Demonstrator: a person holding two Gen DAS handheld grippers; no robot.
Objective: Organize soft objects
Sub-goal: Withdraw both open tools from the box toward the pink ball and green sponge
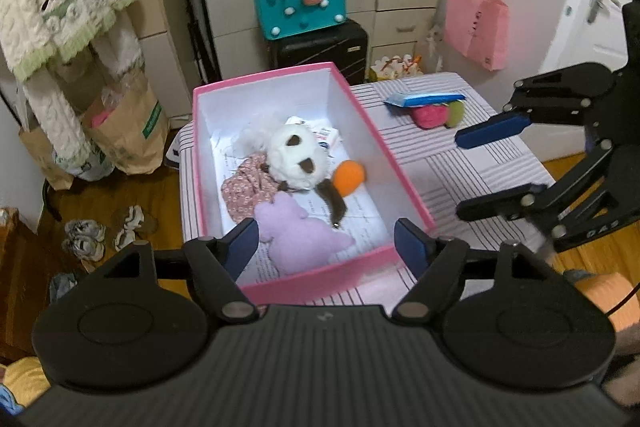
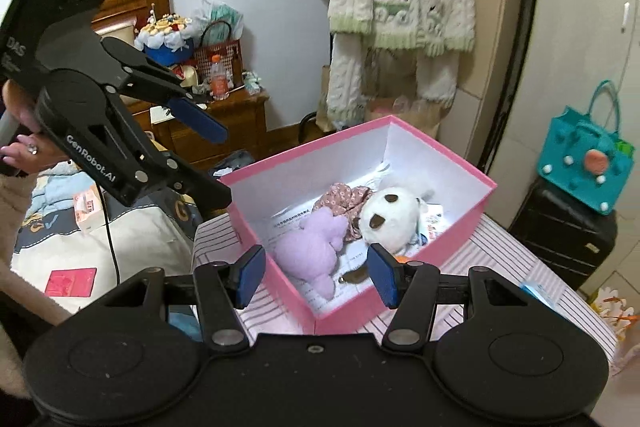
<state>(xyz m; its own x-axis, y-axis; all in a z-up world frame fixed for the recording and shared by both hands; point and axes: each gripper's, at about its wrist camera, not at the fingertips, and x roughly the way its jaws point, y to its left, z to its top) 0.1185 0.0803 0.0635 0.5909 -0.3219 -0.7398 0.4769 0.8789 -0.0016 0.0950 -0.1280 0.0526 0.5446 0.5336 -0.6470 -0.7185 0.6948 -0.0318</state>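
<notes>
Pink box point(image 1: 362, 131): lilac plush point(image 1: 296, 235) near, white plush dog point(image 1: 296, 159) far. Left gripper point(image 1: 326, 247), right gripper point(image 2: 316, 277): jaws wide, empty.

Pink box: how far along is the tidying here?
Mostly done: the pink box holds a white plush, lilac plush and floral cloth. Both the left gripper and right gripper are open, empty. Left: the pink-green soft toy on the striped cloth.

Pink box point(image 1: 348, 269): matt card, smooth white inside. Lilac plush point(image 1: 296, 231) & white plush point(image 1: 294, 159) fuzzy cloth. Table cover point(image 1: 452, 163) striped woven cloth; grippers matt black plastic.
</notes>
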